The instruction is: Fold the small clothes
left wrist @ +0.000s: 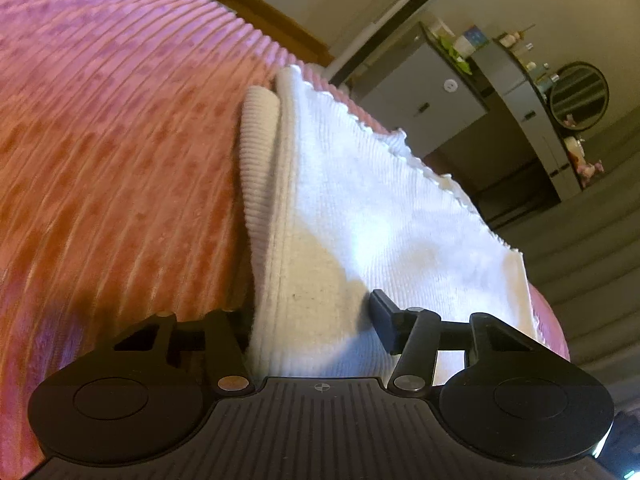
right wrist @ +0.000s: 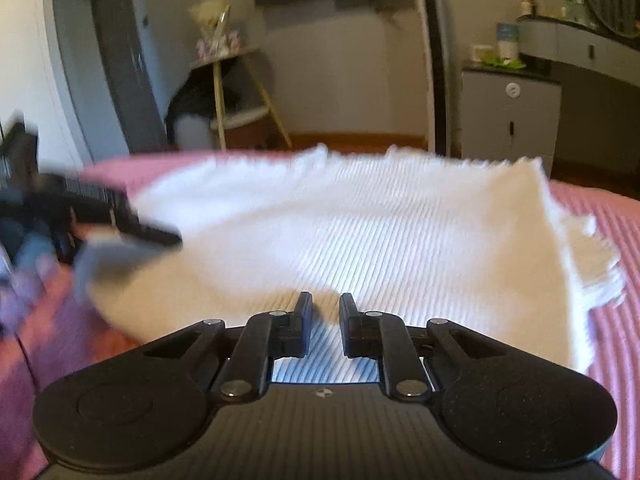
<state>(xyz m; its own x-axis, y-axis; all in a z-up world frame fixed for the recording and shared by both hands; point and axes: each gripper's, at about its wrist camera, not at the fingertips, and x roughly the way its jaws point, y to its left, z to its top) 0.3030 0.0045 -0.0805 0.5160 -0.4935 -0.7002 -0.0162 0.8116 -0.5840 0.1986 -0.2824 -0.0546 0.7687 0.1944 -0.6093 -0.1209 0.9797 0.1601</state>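
White ribbed garment is the small piece we are folding, and it lies on the pink ribbed bedspread of a bed. Nearest to us in the left wrist view, our left gripper has its fingers spread with the garment's thick edge standing between them; one finger shows against the cloth, while the other is hidden behind the fold, so we judge we are taking or letting go of that edge, not pinching it firmly. The layers there look doubled, with a ribbed cuff or hem tucked alongside, which suggests one fold is already made.

In the right wrist view, our right gripper hovers just over the near part of the cloth, its fingers parted by a narrow gap with nothing held between them. We keep it low and centred, probably to press the fabric flat or to pick the next edge.

Farther off, the scalloped far edge of the garment is blurred. Beyond the bed stand a grey cabinet, a small side table and a round mirror.
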